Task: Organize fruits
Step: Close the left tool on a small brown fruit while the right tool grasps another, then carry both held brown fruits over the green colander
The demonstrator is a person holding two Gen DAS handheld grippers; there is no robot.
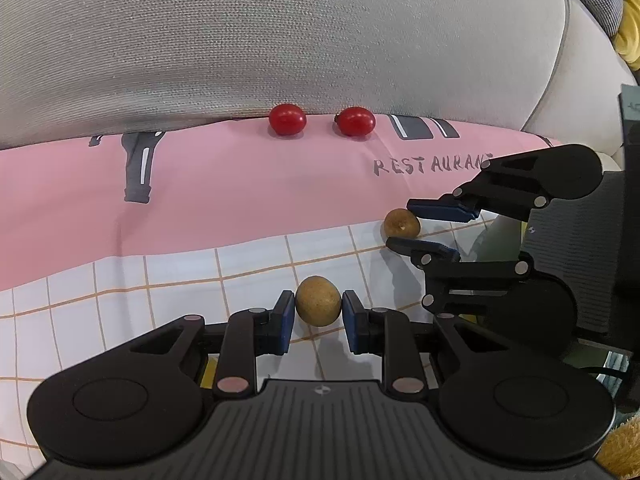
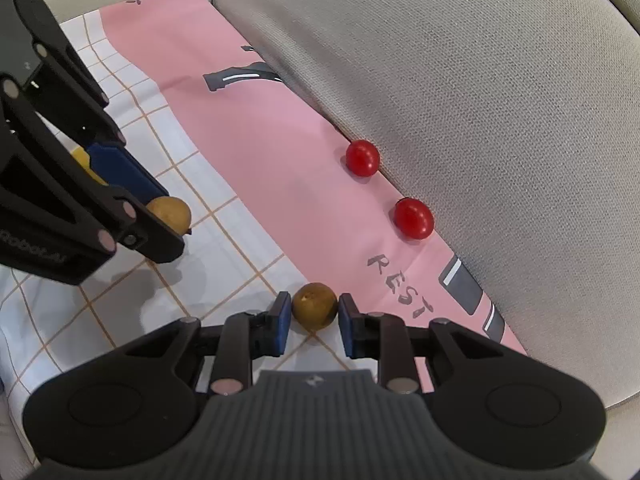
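Two red cherry tomatoes (image 1: 287, 119) (image 1: 355, 121) lie on the pink cloth (image 1: 240, 184) against the sofa back; they also show in the right wrist view (image 2: 362, 157) (image 2: 413, 218). My left gripper (image 1: 318, 309) is shut on a brown longan (image 1: 318, 300) just above the checked part of the cloth. My right gripper (image 2: 314, 309) is shut on a second brown longan (image 2: 314, 306); it shows in the left wrist view (image 1: 401, 223) at the right. The left gripper and its longan (image 2: 170, 213) show at the left of the right wrist view.
The grey sofa backrest (image 1: 304, 32) rises right behind the tomatoes. The cloth has a white checked part (image 1: 160, 280) and the printed word RESTAURANT (image 1: 432, 165). A dark object (image 1: 628, 184) stands at the right edge.
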